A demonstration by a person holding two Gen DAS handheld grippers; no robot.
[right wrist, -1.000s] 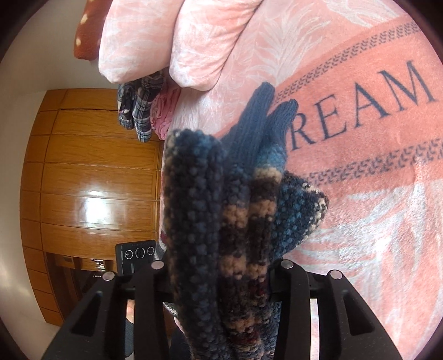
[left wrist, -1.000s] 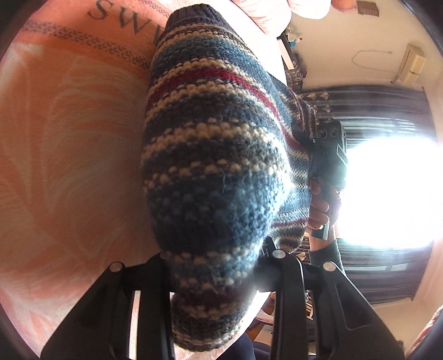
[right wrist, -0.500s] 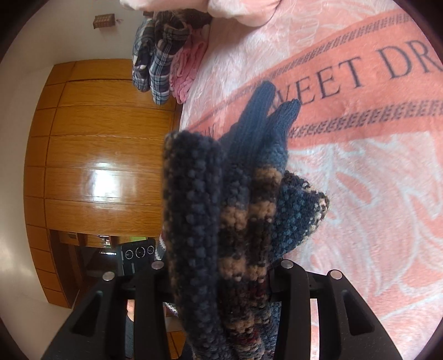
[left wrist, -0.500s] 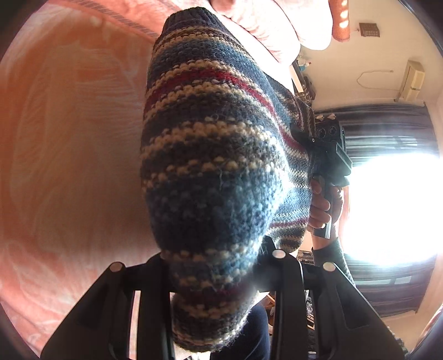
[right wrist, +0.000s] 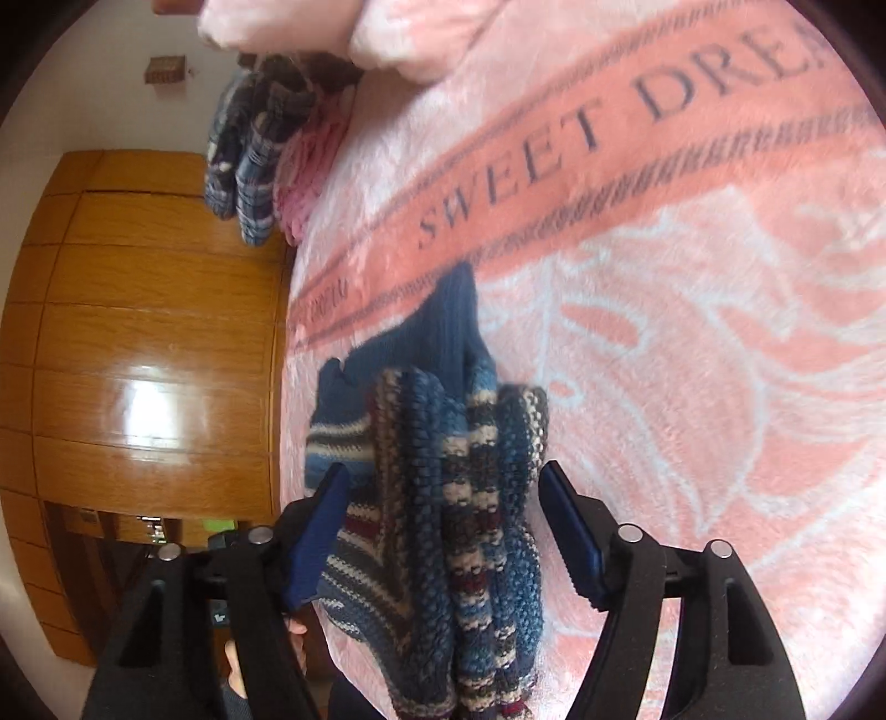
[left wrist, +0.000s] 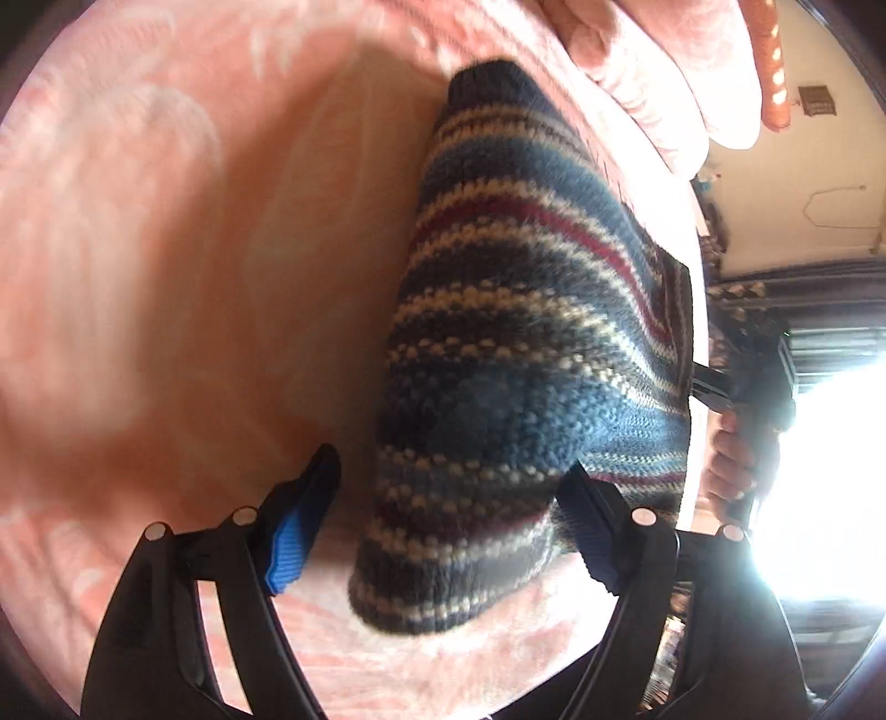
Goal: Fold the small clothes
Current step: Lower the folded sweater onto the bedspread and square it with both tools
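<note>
Both tongs now spread, striped knit sweater bunched on pink blanket

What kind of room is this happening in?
Most likely a bedroom: the striped knit sweater lies on a pink blanket printed "SWEET DRE...", pink pillows sit at its head, and a wooden wardrobe stands alongside.
</note>
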